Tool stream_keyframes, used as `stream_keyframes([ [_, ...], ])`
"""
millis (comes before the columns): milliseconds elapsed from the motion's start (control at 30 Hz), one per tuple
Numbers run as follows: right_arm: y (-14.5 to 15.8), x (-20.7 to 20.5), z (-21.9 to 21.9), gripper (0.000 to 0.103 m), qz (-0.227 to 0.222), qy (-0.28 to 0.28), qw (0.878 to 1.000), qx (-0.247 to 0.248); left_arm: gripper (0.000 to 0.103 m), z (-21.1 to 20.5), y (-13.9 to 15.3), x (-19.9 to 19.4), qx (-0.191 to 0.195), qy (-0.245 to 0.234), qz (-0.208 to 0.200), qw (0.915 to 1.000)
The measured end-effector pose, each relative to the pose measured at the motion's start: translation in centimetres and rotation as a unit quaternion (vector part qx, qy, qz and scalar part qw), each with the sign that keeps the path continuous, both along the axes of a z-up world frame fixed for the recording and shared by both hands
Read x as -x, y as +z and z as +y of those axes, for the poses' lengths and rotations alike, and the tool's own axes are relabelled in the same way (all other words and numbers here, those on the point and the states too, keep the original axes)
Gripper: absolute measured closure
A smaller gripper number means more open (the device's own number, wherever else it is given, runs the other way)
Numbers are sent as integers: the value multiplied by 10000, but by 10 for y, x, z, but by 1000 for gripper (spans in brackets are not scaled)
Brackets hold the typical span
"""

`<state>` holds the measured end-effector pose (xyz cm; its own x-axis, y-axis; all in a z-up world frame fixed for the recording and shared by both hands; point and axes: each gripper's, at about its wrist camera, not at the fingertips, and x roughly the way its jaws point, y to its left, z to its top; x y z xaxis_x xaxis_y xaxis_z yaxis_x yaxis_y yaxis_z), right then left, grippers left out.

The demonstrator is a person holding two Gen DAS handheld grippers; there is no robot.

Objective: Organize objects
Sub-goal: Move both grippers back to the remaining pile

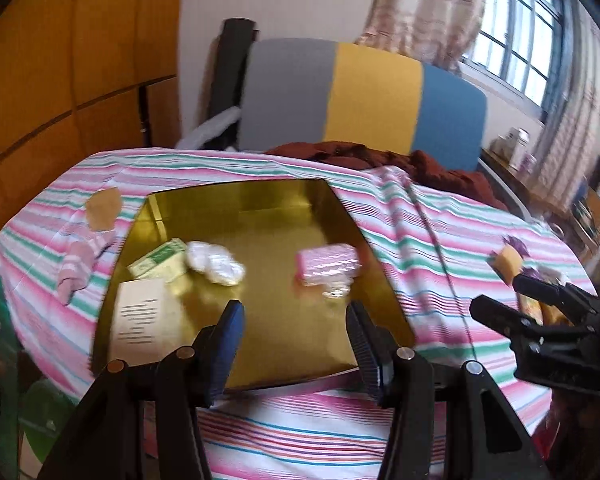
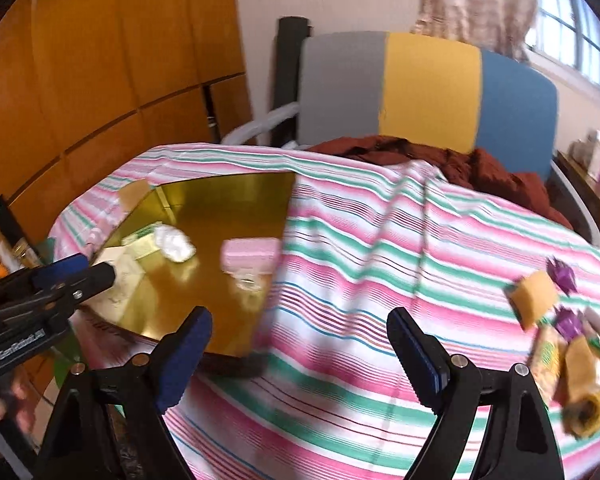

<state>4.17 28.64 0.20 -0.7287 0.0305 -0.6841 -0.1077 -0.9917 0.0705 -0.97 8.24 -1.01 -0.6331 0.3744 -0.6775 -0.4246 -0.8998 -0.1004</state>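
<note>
A gold tray [image 1: 284, 208] [image 2: 220, 196] lies on the striped tablecloth [image 1: 428, 232]. In it are a green box [image 1: 160, 260], white packets [image 1: 216, 264], a pink package [image 1: 328, 264] [image 2: 252, 256] and a white card [image 1: 140, 320]. My left gripper [image 1: 296, 332] hovers over the tray's near edge, open, with nothing between its fingers. My right gripper [image 2: 300, 340] is open over bare cloth to the right of the tray and holds nothing. To its right lie a yellow block [image 2: 536, 292], purple bows [image 2: 564, 272] and several snack packets [image 2: 580, 380].
A pink striped sock [image 1: 80, 256] and a brown paper scrap [image 1: 104, 208] lie left of the tray. Dark red cloth [image 1: 420, 164] is heaped at the far table edge before a grey, yellow and blue chair back [image 1: 372, 96]. A wooden wardrobe [image 2: 100, 80] stands left.
</note>
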Motion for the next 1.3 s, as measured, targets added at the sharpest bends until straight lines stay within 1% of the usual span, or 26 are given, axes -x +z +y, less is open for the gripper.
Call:
stream_keyframes([
  [167, -8, -14, 38, 13, -122, -515, 9985, 100, 49, 29, -2, -4, 22, -462, -47, 9989],
  [300, -12, -30, 71, 13, -177, -937, 9953, 147, 49, 52, -3, -11, 87, -833, -62, 9965],
  [433, -13, -50, 101, 13, -226, -1293, 9912, 172, 49, 82, -8, -16, 204, -1340, -118, 9907],
  [533, -10, -71, 128, 13, -262, -1605, 9865, 190, 49, 108, -12, -22, 244, -1805, -178, 9831],
  [600, -7, -86, 143, 11, -262, -1818, 9828, 189, 49, 126, -15, -26, 296, -2134, -211, 9763],
  [700, 2, -114, 173, 9, -244, -2233, 9742, 213, 49, 158, -23, -31, 325, -2587, -411, 9645],
  [767, 9, -132, 194, 9, -203, -2544, 9665, 274, 49, 182, -29, -37, 430, -2861, -457, 9561],
  [800, 12, -140, 204, 9, -186, -2717, 9618, 269, 49, 194, -32, -41, 451, -3039, -485, 9504],
  [833, 15, -146, 211, 8, -169, -2849, 9581, 244, 49, 202, -34, -43, 452, -3150, -520, 9466],
  [867, 19, -154, 221, 7, -114, -3023, 9529, 217, 49, 217, -37, -48, 467, -3333, -578, 9399],
  [900, 22, -160, 229, 5, -68, -3149, 9489, 209, 49, 227, -39, -51, 459, -3462, -594, 9351],
  [933, 25, -167, 240, 4, -34, -3343, 9423, 201, 49, 234, -41, -53, 441, -3560, -612, 9314],
  [967, 26, -171, 247, 4, -26, -3451, 9383, 200, 49, 246, -44, -56, 454, -3681, -669, 9263],
  [1033, 24, -180, 264, 4, 3, -3690, 9290, 267, 49, 264, -49, -59, 458, -3823, -758, 9198],
  [1133, 18, -185, 279, 4, 8, -3831, 9225, 473, 49, 296, -57, -65, 489, -4024, -870, 9100],
  [1233, 10, -189, 288, 4, 28, -3792, 9223, 747, 49, 319, -64, -68, 573, -4163, -886, 9031],
  [1267, 10, -190, 290, 4, 101, -3750, 9233, 828, 49, 330, -68, -69, 632, -4219, -930, 8997],
  [1300, 10, -191, 291, 4, 155, -3723, 9234, 918, 49, 334, -70, -68, 643, -4247, -943, 8981],
])
